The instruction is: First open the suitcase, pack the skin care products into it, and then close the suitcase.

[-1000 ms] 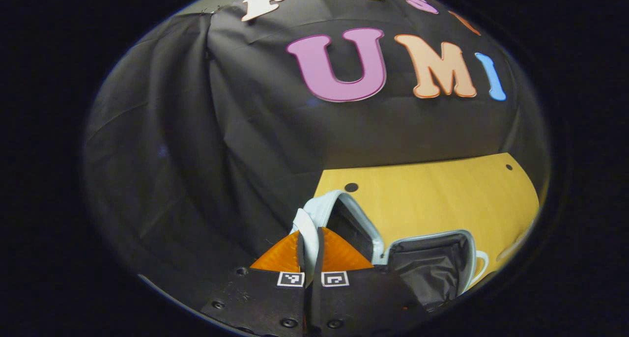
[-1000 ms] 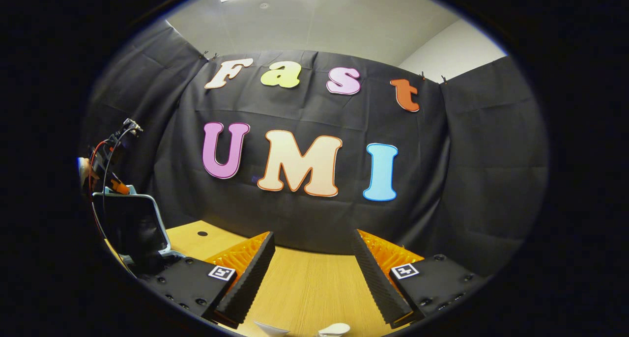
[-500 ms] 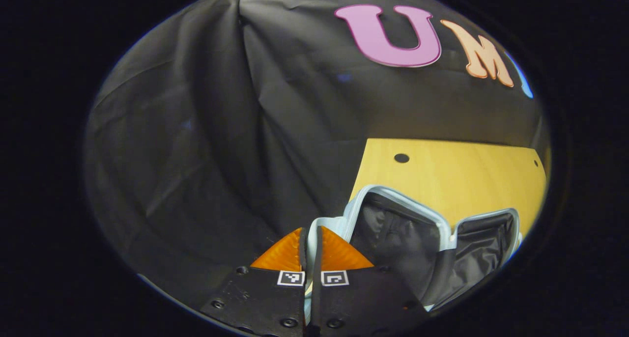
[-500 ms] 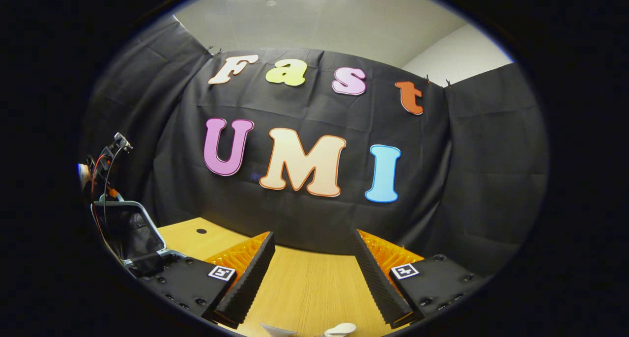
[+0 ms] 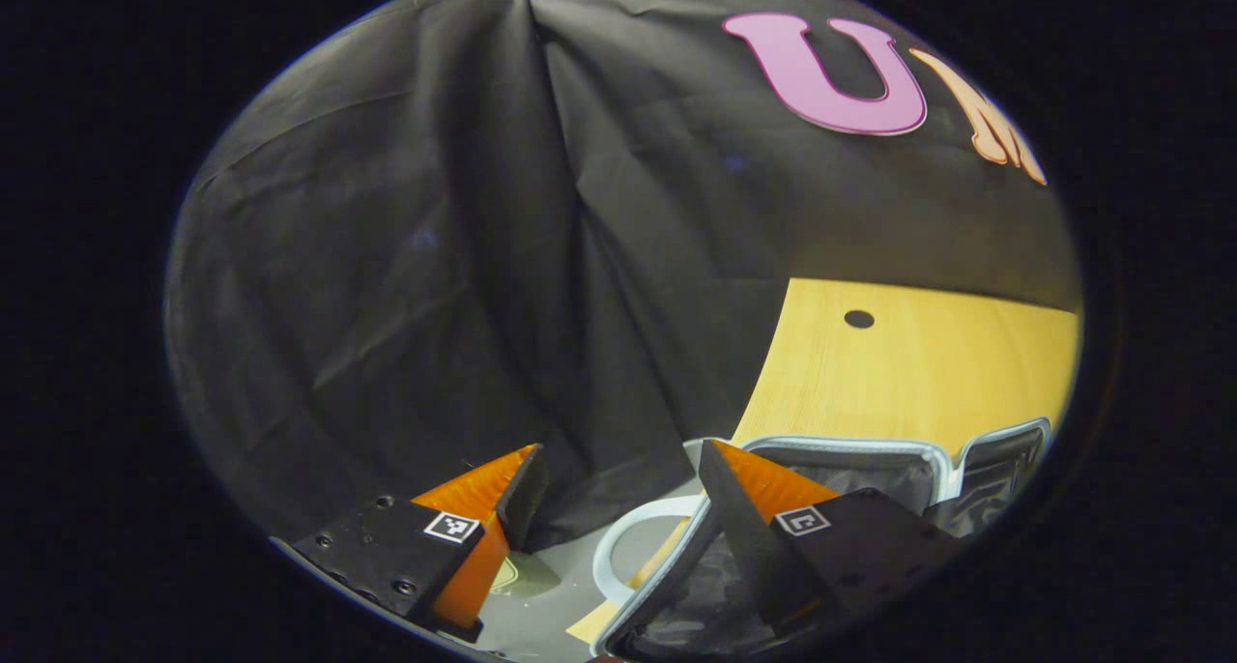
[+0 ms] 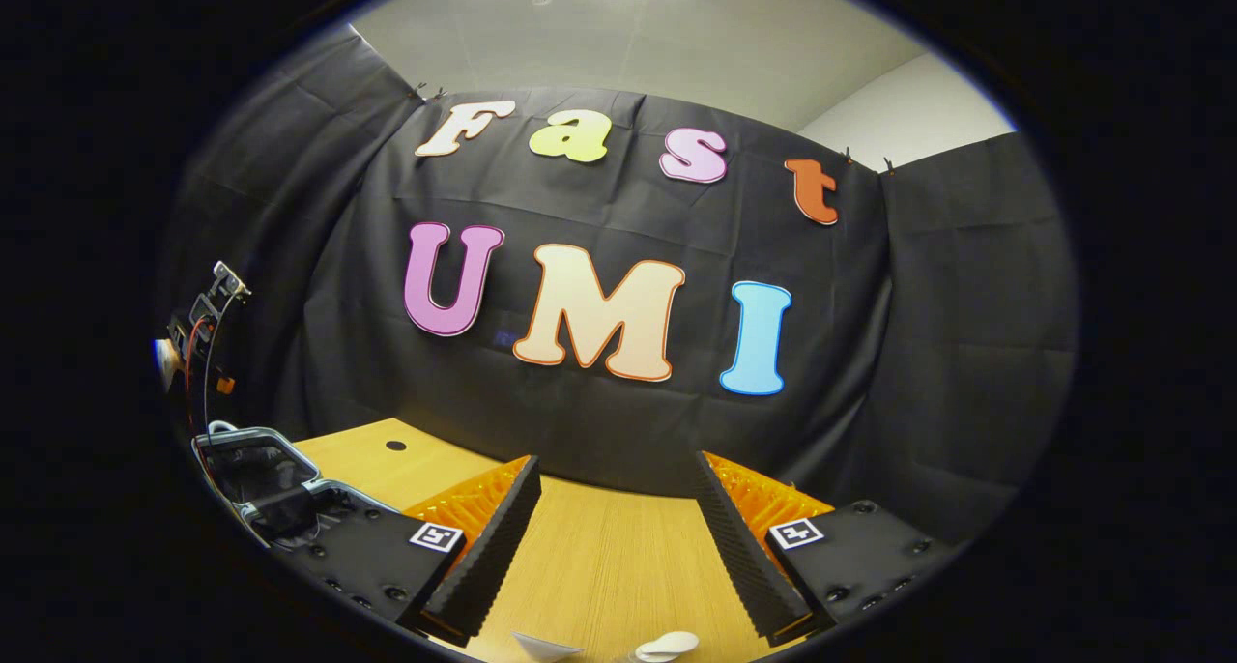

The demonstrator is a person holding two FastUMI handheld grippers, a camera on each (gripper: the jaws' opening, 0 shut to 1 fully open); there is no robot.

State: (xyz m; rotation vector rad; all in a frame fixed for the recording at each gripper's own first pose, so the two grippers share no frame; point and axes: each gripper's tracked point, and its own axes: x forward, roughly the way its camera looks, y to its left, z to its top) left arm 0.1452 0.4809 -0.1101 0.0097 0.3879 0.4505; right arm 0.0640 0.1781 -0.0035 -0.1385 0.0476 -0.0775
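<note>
The suitcase (image 5: pixel 850 455) is seen lying open on the worktop (image 5: pixel 918 373), its dark lining exposed (its pale handle loop hangs over the edge). The left gripper (image 5: pixel 618 475) is held spread above that handle, grasping nothing. The right gripper (image 6: pixel 614 508) is likewise held apart over bare wood.

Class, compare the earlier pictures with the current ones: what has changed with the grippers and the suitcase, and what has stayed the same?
The left gripper, a second ago shut on the suitcase lid's pale rim, has opened and let it go. The lid has swung from upright down toward flat, leaving the suitcase wide open on the table. The right gripper stayed open above the table, holding nothing.
</note>
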